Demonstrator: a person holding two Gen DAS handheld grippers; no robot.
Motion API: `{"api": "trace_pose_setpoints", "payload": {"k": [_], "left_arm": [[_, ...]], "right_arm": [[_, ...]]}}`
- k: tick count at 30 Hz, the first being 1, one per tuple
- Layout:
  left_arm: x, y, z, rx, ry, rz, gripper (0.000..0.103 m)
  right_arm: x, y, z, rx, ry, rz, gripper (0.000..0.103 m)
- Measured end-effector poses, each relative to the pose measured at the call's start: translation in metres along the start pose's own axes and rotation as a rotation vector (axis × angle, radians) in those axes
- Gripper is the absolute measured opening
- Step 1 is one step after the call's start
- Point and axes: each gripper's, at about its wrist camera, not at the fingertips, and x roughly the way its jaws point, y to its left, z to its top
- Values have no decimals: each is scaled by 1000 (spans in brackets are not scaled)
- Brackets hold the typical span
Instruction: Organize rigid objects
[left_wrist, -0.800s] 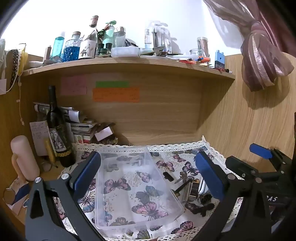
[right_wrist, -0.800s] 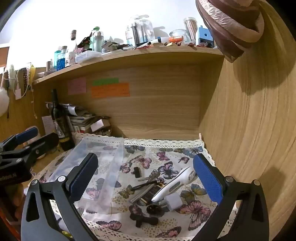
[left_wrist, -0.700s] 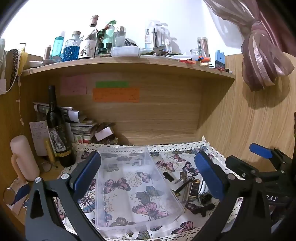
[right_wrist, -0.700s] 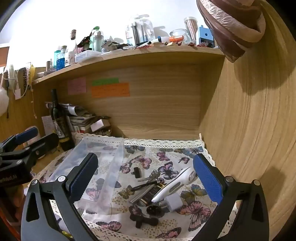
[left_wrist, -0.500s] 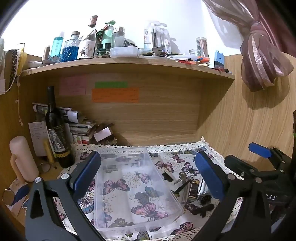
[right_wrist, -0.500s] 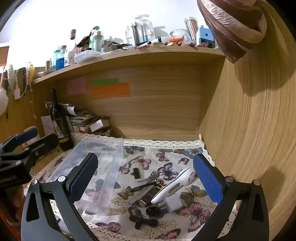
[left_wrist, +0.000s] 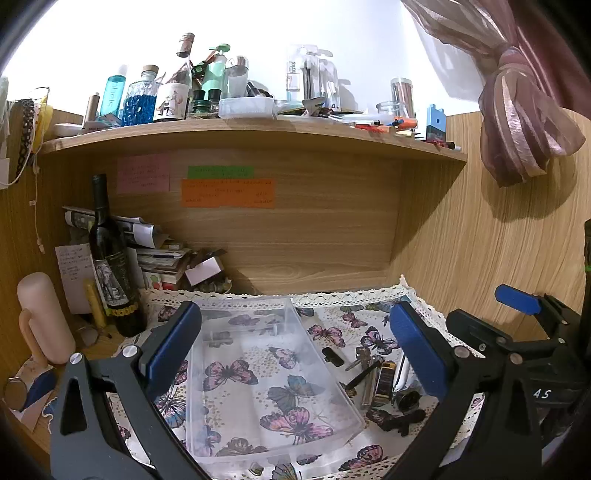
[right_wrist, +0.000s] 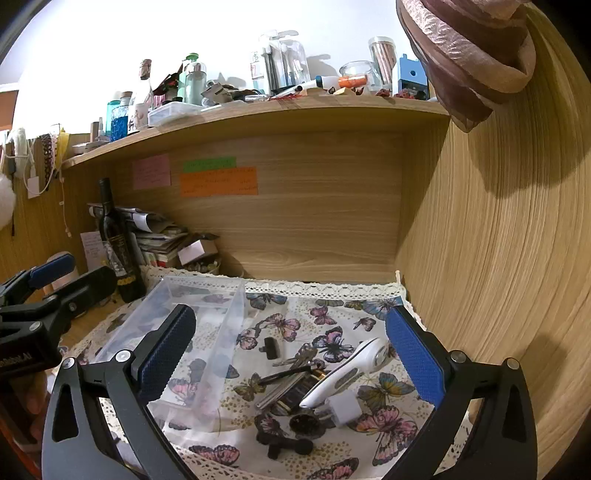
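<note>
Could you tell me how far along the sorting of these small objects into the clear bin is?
Nothing looks done yet: the clear plastic bin holds nothing. Nothing is in hand either; the left gripper and right gripper are open. The white thermometer, keys and black clip lie on the butterfly cloth.

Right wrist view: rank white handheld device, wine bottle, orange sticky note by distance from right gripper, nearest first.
From the right gripper:
1. White handheld device: on the butterfly cloth, between the open fingers, toward the right one.
2. Wine bottle: upright, back left, beyond the cloth's corner.
3. Orange sticky note: on the rear panel under the shelf.
</note>
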Motion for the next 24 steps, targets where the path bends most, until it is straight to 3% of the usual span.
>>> {"api": "trace_pose_setpoints", "payload": {"k": [24], "left_arm": [[-1,-1,2,0,-6,-6,103]], "right_arm": [[0,-1,2,-1,-5,-1,103]]}}
